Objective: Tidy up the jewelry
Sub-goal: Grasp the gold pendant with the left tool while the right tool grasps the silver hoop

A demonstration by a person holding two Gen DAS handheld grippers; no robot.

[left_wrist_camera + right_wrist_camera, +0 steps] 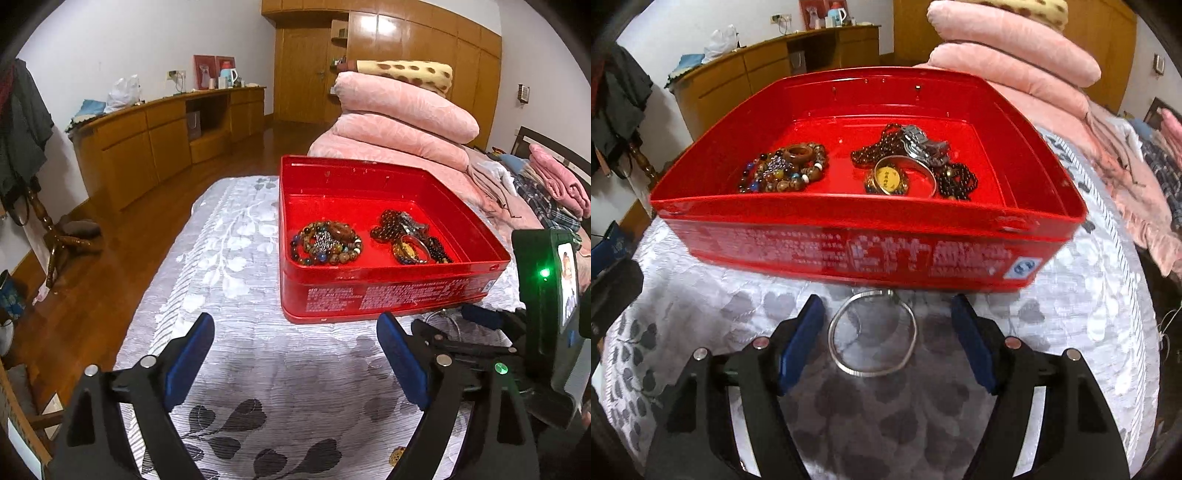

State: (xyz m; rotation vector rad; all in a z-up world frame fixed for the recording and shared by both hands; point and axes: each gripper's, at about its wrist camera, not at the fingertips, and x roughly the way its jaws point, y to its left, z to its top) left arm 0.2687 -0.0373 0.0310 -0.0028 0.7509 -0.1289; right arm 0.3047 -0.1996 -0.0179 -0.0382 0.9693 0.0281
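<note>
My left gripper hangs spread wide over the leaf-print bedspread, grasping nothing. Ahead sits the red tin, with a mixed bead bracelet pile on its left side and dark beads with a gold pendant on its right. My right gripper is released, its fingers flanking the silver bangle lying just before the tin

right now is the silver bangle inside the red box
No, the silver bangle lies on the bedspread outside the red box, between the open right claw fingers.

Glossy red tin (printed side), shiny metal bangle, textured cloth bedspread.
</note>
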